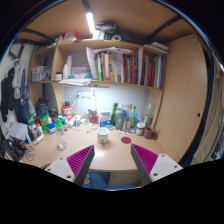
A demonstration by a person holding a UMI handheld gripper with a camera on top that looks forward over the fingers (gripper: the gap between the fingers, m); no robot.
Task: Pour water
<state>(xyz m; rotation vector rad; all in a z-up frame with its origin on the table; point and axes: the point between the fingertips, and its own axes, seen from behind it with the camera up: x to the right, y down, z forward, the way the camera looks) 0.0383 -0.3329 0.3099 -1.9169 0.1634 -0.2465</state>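
Claw (115, 162) open, empty, magenta pads spread wide, hovering over the near edge of the light wooden bench (85, 155). Small pale green-white cup (103, 135) stands upright, dead ahead and beyond the fingertips, roughly on the claw's centreline. Clear plastic bottles (55, 125) cluster left of the cup, well apart. Which one holds the water: can't tell.

A row of books (125, 66) is seen on a wooden shelf (100, 84) in the upper middle of the frame. A lit lamp (91, 22) is placed above it. At the left, clothes (14, 75) are hung. A wooden desk (85, 152) is spread across the lower middle.
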